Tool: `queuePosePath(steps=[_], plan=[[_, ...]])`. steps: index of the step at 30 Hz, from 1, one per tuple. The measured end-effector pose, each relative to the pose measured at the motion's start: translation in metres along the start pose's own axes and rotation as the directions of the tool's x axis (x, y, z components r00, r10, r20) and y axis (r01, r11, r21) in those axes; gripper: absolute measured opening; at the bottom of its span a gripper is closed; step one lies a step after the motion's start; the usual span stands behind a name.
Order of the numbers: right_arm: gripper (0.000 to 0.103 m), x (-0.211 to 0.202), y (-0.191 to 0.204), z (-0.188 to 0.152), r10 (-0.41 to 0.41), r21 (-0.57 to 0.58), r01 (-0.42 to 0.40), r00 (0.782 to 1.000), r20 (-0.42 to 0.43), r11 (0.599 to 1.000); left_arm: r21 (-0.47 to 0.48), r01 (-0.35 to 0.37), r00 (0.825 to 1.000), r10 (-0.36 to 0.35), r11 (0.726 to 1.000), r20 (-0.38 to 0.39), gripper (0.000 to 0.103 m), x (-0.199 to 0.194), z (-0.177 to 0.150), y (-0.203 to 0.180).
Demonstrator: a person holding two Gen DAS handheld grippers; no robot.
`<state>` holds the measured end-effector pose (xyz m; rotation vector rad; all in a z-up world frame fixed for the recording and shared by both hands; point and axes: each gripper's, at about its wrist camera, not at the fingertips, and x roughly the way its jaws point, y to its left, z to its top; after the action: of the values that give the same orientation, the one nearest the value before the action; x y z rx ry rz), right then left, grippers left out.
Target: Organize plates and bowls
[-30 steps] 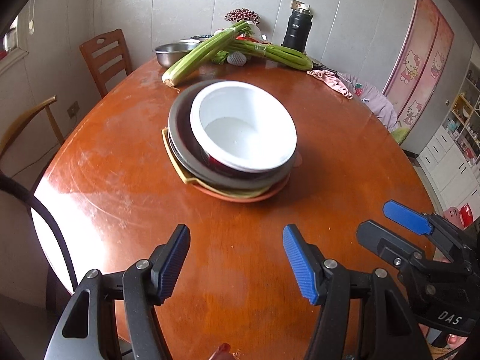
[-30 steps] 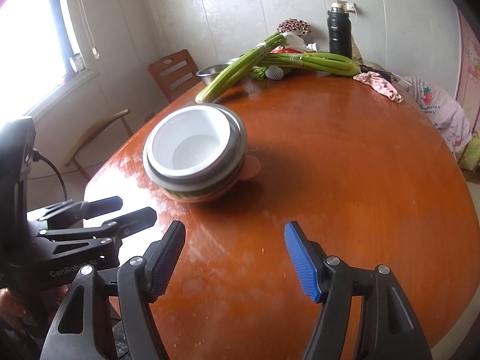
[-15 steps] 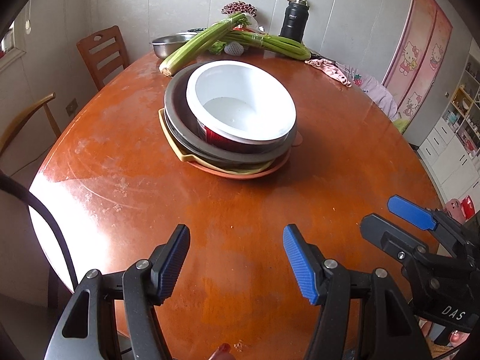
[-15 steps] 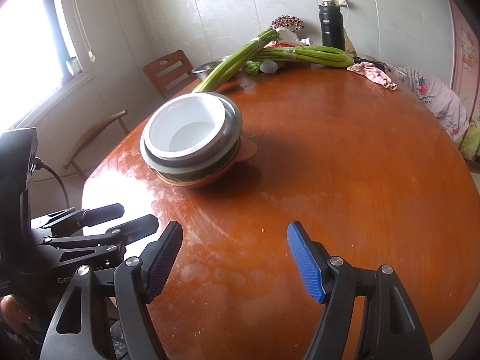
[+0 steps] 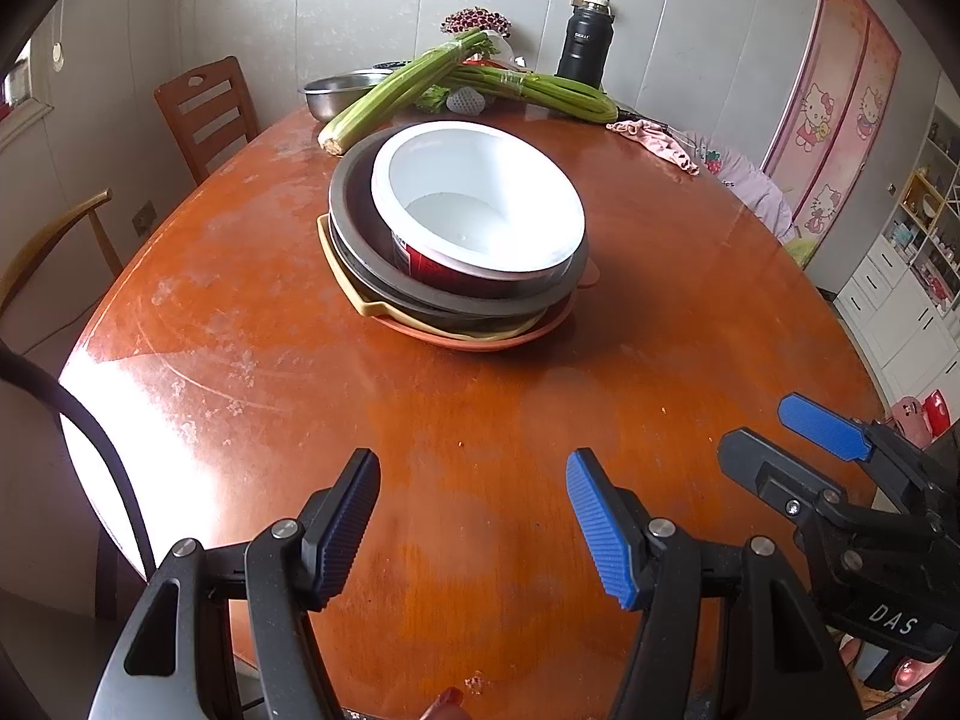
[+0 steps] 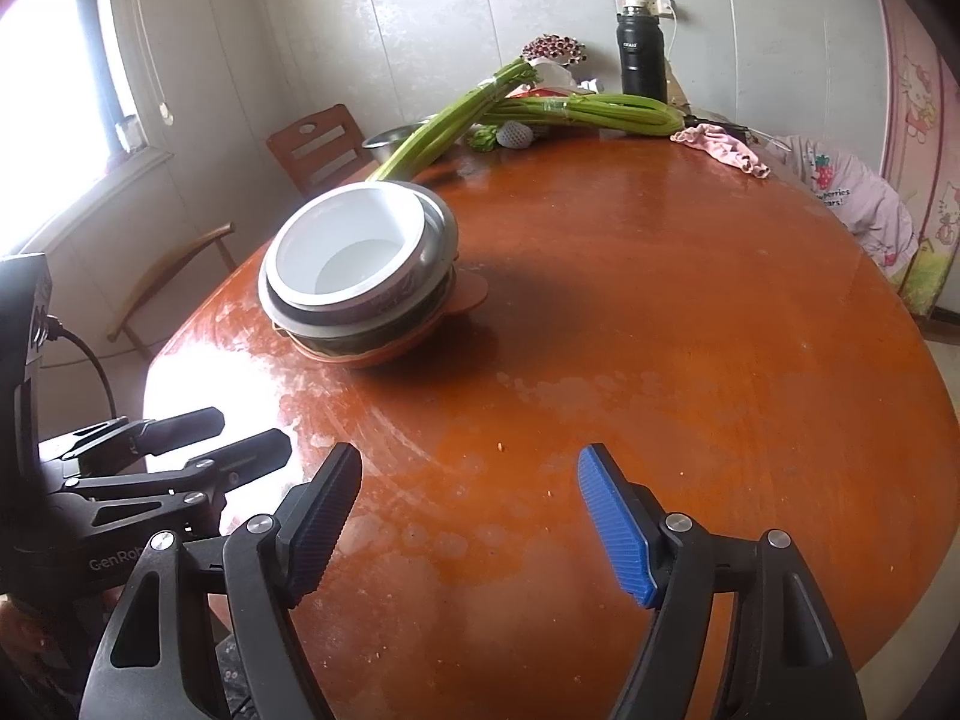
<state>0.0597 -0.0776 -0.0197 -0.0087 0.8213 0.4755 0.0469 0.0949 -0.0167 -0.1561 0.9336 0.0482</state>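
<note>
A white bowl (image 5: 480, 204) with a red outside sits nested in a grey bowl (image 5: 354, 204). These rest on a yellow plate (image 5: 336, 264) and an orange plate (image 5: 480, 339), stacked in the middle of the round wooden table (image 5: 270, 372). My left gripper (image 5: 474, 480) hovers open over bare tabletop, well short of the stack. My right gripper (image 6: 471, 468) is also over bare table, its jaws opening with nothing between them. In the right wrist view the white bowl (image 6: 354, 258) and its stack lie far to the left.
Celery bunches (image 5: 396, 93), a steel bowl (image 5: 336, 90), a black flask (image 5: 582, 39) and a pink cloth (image 5: 654, 141) lie at the table's far side. A wooden chair (image 5: 204, 108) stands at the back left, and white cabinets (image 5: 900, 300) at the right.
The right gripper's jaws have spread a little wider. Both hands have stayed nearly still, and the stack has not moved.
</note>
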Motion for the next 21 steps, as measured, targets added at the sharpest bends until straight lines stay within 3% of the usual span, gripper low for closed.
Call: queuePosePath(steps=[21], plan=[[0.076,-0.0074,0.0044,-0.0017,-0.021,-0.013,0.021,1.0,0.015,1.0,0.006,0.007,1.0,-0.007,1.0,0.009,0.064,-0.0035,-0.0022,-0.001]])
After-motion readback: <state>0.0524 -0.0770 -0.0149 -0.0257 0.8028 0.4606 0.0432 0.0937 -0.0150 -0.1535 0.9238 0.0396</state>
